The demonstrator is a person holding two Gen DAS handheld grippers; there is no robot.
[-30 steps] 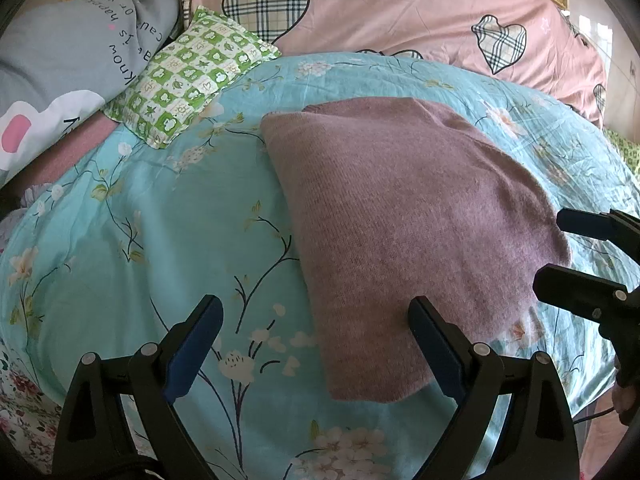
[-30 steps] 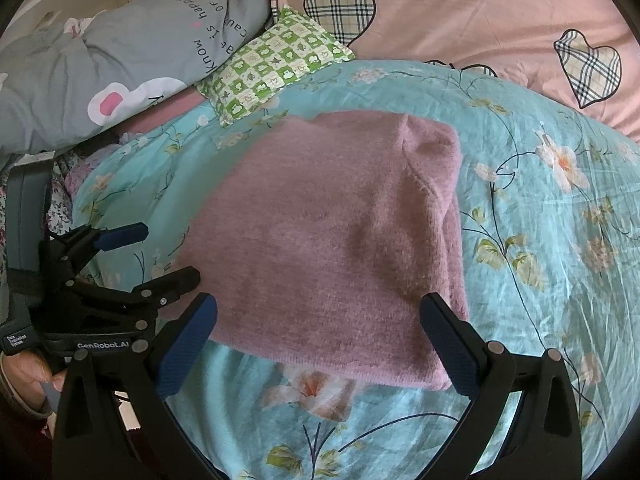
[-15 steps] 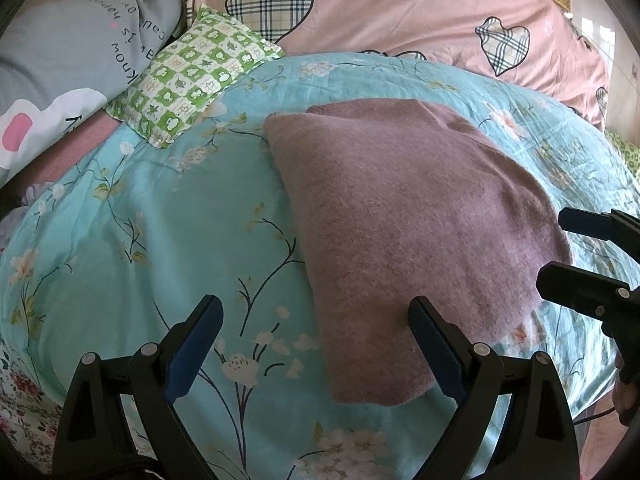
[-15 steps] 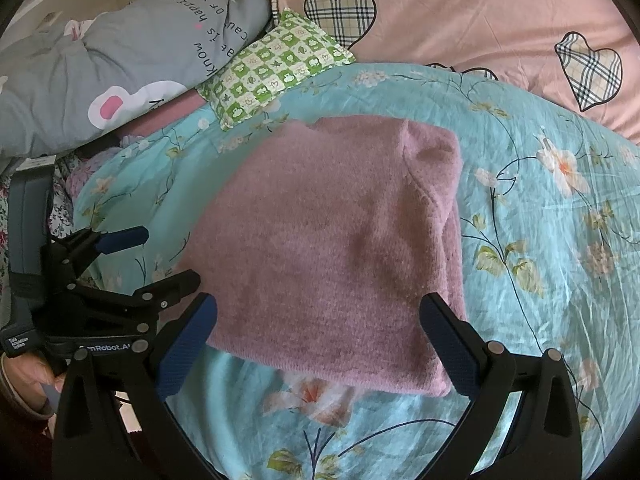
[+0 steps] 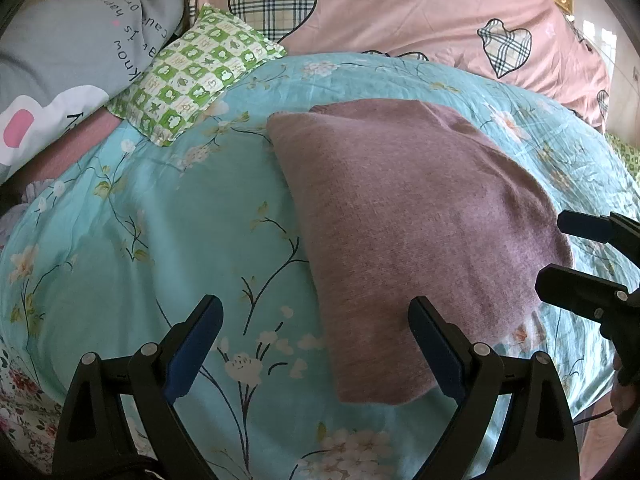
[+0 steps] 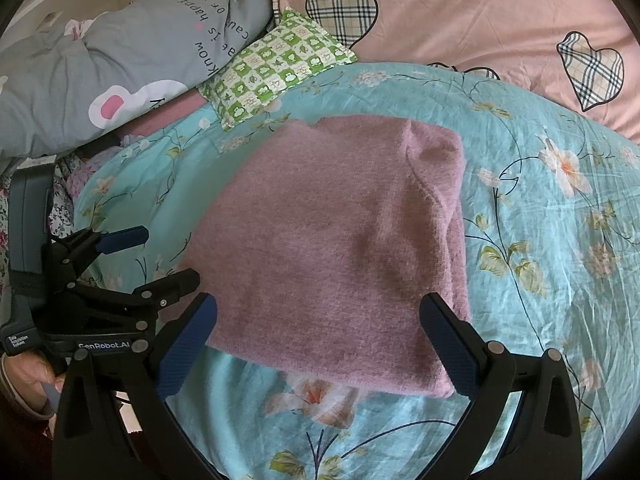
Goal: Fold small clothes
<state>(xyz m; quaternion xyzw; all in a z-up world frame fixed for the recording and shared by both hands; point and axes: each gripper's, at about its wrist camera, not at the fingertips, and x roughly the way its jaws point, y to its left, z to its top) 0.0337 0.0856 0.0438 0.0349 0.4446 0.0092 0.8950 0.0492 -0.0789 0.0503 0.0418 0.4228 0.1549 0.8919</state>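
A mauve knitted garment (image 5: 404, 236) lies folded into a flat rectangle on the turquoise floral bedspread (image 5: 160, 224); it also shows in the right wrist view (image 6: 340, 256). My left gripper (image 5: 316, 344) is open and empty, hovering over the bedspread at the garment's near left corner. My right gripper (image 6: 318, 340) is open and empty, just above the garment's near edge. The right gripper also appears at the right edge of the left wrist view (image 5: 576, 256), and the left gripper at the left of the right wrist view (image 6: 148, 256).
A green checked pillow (image 5: 192, 76), a grey printed pillow (image 5: 68, 68) and a pink quilt with plaid hearts (image 5: 400, 12) lie at the head of the bed. The bed's near edge drops away below the grippers.
Almost nothing: both views shifted very slightly, and the garment and both open grippers keep their places.
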